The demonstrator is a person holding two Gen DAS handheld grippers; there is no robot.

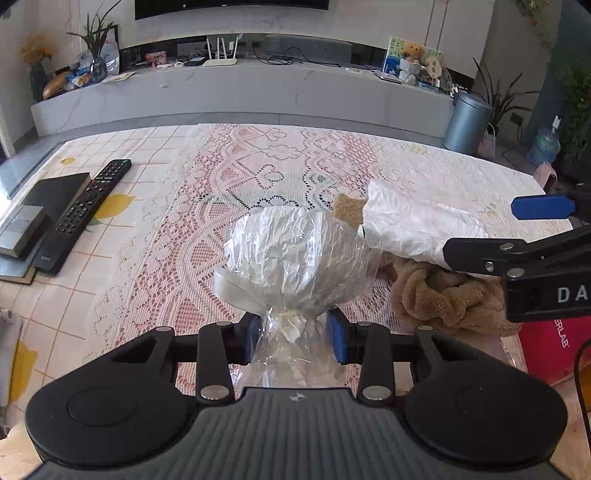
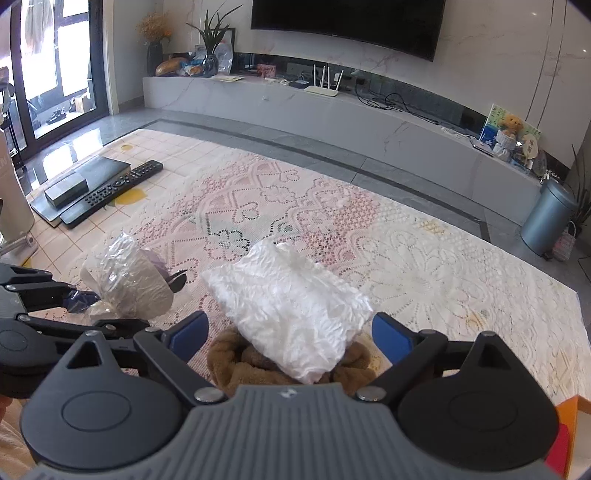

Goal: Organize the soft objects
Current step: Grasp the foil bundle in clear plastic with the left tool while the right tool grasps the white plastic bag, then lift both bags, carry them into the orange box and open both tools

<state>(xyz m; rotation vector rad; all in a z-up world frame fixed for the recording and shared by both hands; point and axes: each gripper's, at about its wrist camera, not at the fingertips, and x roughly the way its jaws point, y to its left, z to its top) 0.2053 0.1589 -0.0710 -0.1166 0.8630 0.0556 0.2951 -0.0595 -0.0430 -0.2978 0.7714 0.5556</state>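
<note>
Left gripper (image 1: 295,334) low and level, blue pads pinched tight on a clear bag's neck. Right gripper (image 2: 291,334) beside it, jaws spread wide, gripping nothing.

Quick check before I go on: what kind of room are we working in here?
Most likely a home living room. A large wall-mounted TV hangs above a long marble media console carrying a router, and a TV remote lies on the lace-covered table.
</note>
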